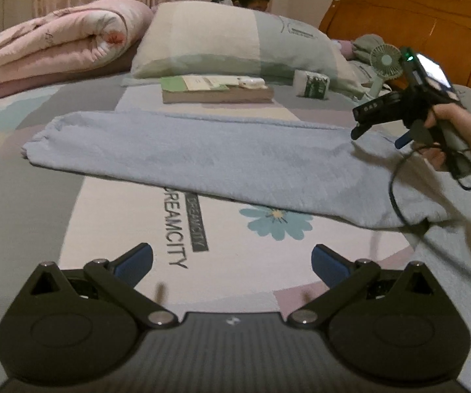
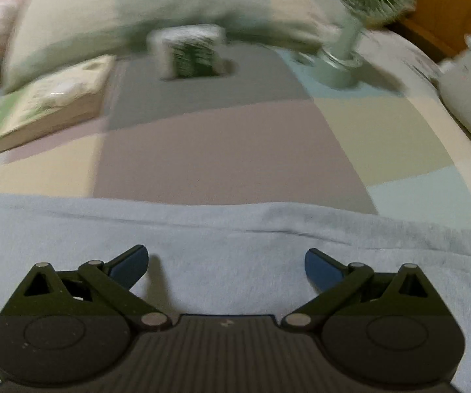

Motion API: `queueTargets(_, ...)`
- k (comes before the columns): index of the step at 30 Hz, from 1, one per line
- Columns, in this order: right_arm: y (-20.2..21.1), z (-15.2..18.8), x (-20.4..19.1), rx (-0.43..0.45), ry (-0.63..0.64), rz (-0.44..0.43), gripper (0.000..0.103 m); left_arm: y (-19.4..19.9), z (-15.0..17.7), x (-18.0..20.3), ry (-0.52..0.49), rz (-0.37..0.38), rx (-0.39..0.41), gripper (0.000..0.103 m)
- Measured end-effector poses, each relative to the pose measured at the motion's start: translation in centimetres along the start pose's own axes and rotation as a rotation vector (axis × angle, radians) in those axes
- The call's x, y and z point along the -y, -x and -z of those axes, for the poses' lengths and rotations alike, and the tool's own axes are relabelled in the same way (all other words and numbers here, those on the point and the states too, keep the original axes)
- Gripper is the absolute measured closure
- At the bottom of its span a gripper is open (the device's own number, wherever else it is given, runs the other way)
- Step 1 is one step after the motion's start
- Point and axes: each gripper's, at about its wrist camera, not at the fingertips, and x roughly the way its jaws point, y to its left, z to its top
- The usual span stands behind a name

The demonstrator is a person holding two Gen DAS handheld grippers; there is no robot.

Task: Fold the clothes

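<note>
A light blue fleece garment [image 1: 202, 157] lies folded lengthwise across the patterned bedsheet [image 1: 120, 216]. My left gripper [image 1: 232, 258] hovers open over bare sheet just in front of the garment's near edge, holding nothing. The right gripper [image 1: 379, 134], held by a hand [image 1: 455, 124], hangs above the garment's right end in the left wrist view. From its own camera the right gripper [image 2: 227, 263] stands open directly over the blue garment [image 2: 235, 245], near its far edge, with nothing between its fingers.
Behind the garment lie a book [image 1: 215, 90], a small tissue pack [image 1: 310, 83], a green handheld fan [image 1: 384, 62], a large pillow [image 1: 228, 39] and a rolled pink quilt [image 1: 55, 52]. A wooden headboard [image 1: 415, 19] stands at right. A person sits behind the pillow.
</note>
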Motion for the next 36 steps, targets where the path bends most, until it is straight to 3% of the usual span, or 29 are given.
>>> queueTargets(5,1.3,1.7,-5.0,-0.052,0.146,-0.104,0.0,0.3,-0.3,-1.3,0.036,-0.023,0.013,0.001)
queueTargets(7,0.1,2.3,-6.6,-0.085,0.166,-0.092,0.0,0.2,-0.3,-1.7,0.05,-0.033,0.013,0.001)
queueTargets(14,-3.5,1.4,-9.3,0.017,0.144,0.044,0.0,-0.1,-0.2,-2.0,0.061,-0.032,0.011,0.001)
queueTargets(17,-3.4,0.3,-9.0,-0.008,0.135,0.025,0.0,0.0,-0.1,-1.6,0.047,-0.032,0.01,0.001)
queueTargets(21,0.0,0.4,-4.8,-0.011,0.114,-0.051,0.0,0.3,-0.1,-1.1,0.028,-0.016,0.017,0.001)
queueTargets(24,4.1,1.3,0.8,0.029,0.099,-0.031,0.0,0.6,-0.1,-0.6,0.015,0.002,0.024,0.001)
queueTargets(27,6.1,2.1,8.2,0.027,0.005,0.01,0.0,0.5,0.0,-0.1,0.003,0.008,0.02,0.001)
queueTargets(31,5.6,3.9,16.9,0.001,-0.166,0.051,0.0,-0.2,0.2,0.5,-0.017,-0.004,0.003,0.001)
queueTargets(36,2.2,5.8,19.6,-0.03,-0.167,0.125,0.0,-1.0,0.4,0.6,-0.023,-0.022,-0.014,0.001)
